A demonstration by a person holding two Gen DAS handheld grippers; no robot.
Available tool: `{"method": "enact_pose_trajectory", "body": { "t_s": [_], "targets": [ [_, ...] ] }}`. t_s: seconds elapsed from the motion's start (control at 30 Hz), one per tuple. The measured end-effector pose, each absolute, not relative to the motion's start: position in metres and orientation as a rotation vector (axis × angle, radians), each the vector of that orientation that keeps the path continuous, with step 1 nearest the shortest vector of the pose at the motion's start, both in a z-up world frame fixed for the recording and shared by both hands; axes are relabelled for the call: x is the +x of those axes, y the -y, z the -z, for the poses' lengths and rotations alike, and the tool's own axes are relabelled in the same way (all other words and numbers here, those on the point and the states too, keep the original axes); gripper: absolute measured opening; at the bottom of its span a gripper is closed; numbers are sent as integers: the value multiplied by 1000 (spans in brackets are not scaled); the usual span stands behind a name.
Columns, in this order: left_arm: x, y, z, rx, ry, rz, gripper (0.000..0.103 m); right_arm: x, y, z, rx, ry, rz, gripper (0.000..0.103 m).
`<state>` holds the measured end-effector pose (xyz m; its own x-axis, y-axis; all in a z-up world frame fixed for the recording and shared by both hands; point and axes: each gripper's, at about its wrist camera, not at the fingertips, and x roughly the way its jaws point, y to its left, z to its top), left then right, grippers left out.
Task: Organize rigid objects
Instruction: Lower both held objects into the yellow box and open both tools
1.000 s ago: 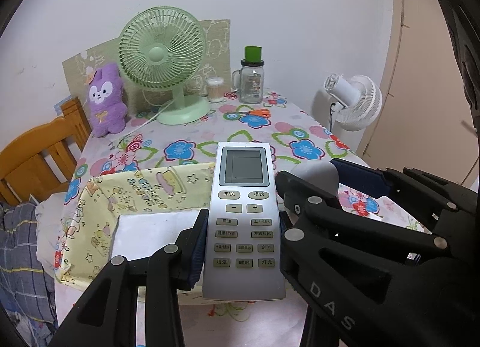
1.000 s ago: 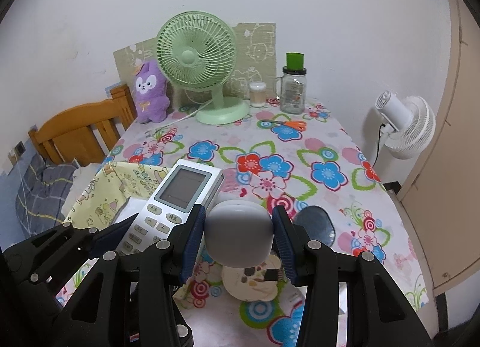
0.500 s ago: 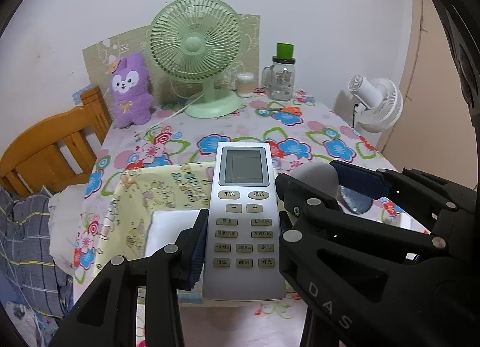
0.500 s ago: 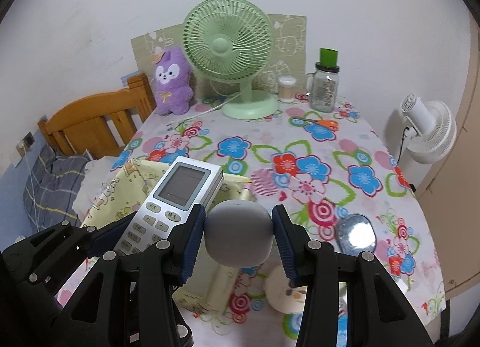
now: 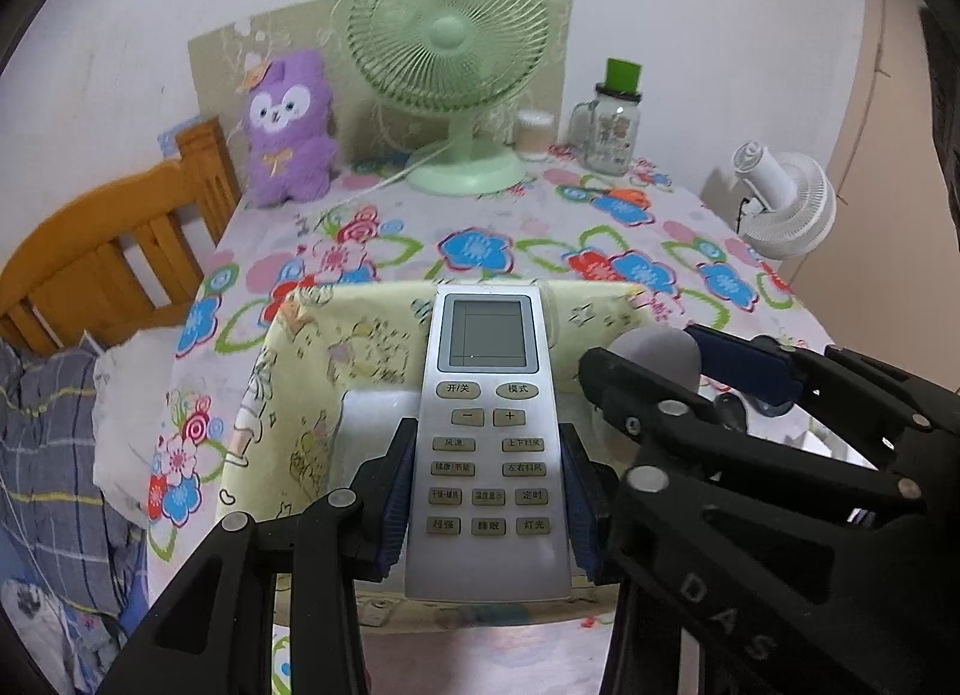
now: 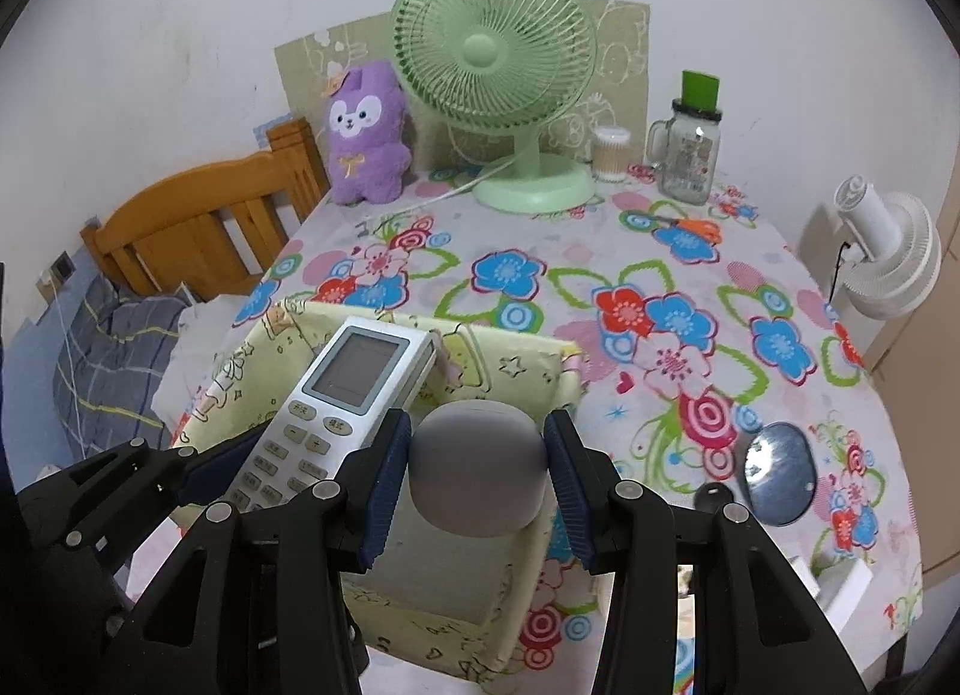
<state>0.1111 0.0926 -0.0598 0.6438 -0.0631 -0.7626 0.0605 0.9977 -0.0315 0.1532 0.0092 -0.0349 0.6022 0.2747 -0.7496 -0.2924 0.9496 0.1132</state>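
Left gripper (image 5: 489, 506): clamped on the lower half of the remote (image 5: 487, 443), pads on its two long edges, so the screen end juts forward over the box (image 5: 312, 359) and can go in first.
Right gripper (image 6: 477, 476): closed on the grey case (image 6: 478, 470), a rounded pebble-like thing pinched at its sides; it hangs above the box's right part.
Box: yellow, fabric-covered, open-topped, at the near edge of the table (image 6: 600, 251); its white inside shows under both loads, which suggests it is the bin for loose hard items.
Both tools: side by side, tilted downward, poised for a paired drop, by the look of it.
Left out: a small round mirror (image 6: 779, 473) lies on the cloth right of the box, likely next.
Backdrop: fan (image 6: 498, 71), plush (image 6: 366, 134) and jar (image 6: 690, 146) stand at the wall, well apart from the sorting.
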Motion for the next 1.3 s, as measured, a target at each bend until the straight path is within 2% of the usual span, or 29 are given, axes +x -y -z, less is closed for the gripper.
{"method": "enact_pose_trajectory", "body": {
  "t_s": [0.87,1.0,1.07,1.2,1.3],
  "targets": [
    [138,-120,106,15,-999,20,47,181,-48,70,-180,-954,-297,50],
    [137,-118,106,21,-1011,24,48,181,-49,69,-223,-944,-291,55],
    [135,-117,102,25,-990,16,48,180,-50,69,-234,-949,-335,63],
    [132,-115,96,9,-979,32,62,172,-49,60,-264,-894,-316,76],
    [127,-110,89,30,-948,16,84,168,-46,53,-265,-874,-313,79]
  ]
}}
